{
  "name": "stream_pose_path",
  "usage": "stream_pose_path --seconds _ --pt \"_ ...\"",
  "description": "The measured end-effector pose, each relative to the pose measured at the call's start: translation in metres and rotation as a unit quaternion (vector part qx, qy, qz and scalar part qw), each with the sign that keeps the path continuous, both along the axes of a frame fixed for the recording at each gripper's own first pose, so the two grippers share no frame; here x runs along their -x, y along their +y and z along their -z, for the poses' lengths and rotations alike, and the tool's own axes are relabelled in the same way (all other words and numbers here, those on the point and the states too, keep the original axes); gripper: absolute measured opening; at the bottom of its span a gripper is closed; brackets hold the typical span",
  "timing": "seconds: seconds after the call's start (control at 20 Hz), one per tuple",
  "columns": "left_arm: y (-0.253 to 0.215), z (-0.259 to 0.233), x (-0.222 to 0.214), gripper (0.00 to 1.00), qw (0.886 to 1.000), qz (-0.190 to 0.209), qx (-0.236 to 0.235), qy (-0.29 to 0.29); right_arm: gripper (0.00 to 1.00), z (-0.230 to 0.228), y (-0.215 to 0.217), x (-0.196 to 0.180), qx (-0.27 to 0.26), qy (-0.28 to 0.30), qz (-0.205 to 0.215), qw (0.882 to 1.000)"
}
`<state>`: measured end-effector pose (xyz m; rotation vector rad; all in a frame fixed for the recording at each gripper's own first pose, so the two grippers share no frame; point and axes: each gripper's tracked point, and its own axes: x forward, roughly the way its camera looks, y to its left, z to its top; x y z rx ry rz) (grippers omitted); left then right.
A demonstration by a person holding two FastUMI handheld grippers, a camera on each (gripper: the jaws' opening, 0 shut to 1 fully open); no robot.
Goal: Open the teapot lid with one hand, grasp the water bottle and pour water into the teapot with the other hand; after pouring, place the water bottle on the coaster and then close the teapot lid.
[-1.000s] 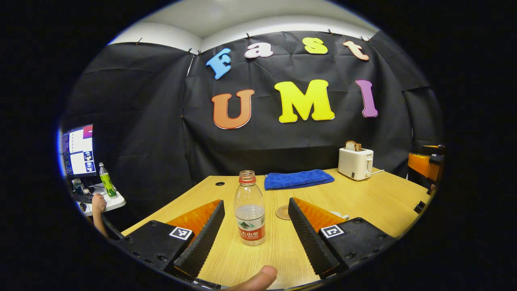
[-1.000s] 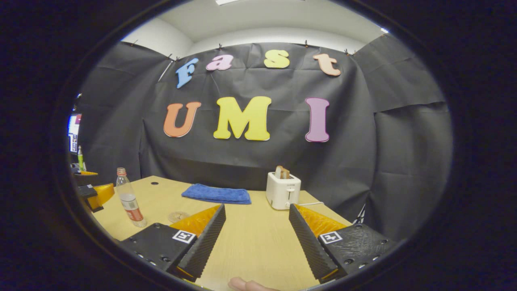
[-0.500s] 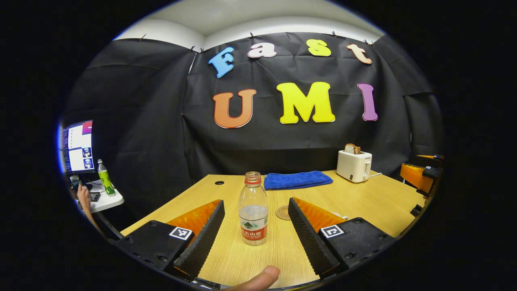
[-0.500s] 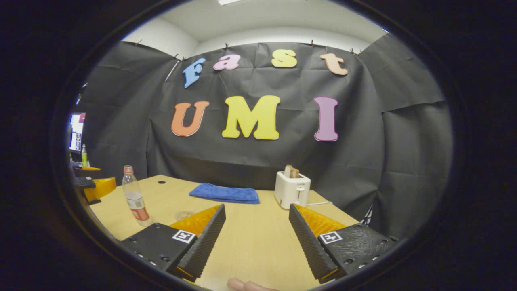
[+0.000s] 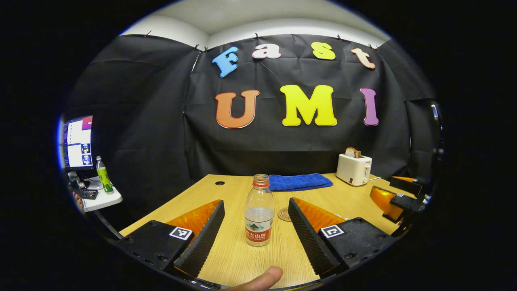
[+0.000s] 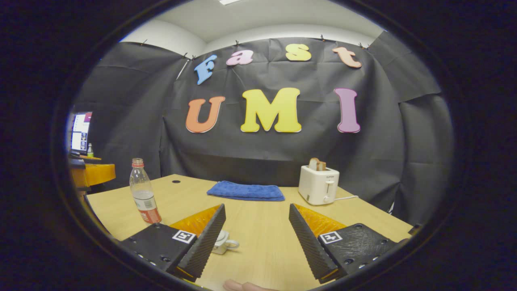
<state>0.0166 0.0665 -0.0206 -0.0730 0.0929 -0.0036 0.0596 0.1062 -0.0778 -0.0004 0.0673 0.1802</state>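
A: Item one, progress. Our left tongs point(image 5: 255, 226) stand spread at the lower centre of the left gripper view, the water bottle point(image 5: 259, 211) upright on the tabletop point(image 5: 242, 258) between the fingers but untouched. We judge nothing is done yet: no grasp, no pour.

B: Item two. Our right tongs point(image 6: 255, 232) gape too, holding nothing. A small white piece point(image 6: 223, 241), perhaps the teapot, peeks beside the left finger, lower centre. The coaster point(image 5: 284, 214) lies just behind the bottle.

A: Changes: the white piece has newly come into sight, and the right gripper view has swung, with the toaster point(image 6: 318, 184) now further right.
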Motion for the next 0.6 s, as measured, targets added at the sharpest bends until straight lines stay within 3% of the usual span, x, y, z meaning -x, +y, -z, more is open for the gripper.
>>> stream_pose_path --seconds 0.25,0.6 --pt "0.023 0.005 -0.003 0.99 1.000 -0.019 0.013 0.009 0.95 0.029 0.047 -0.027 -0.014 0.019 -0.024 0.999" --pt "0.041 0.011 -0.009 0.99 0.999 -0.038 -0.017 0.014 0.95 0.071 0.078 -0.053 0.011 0.059 -0.021 0.998"
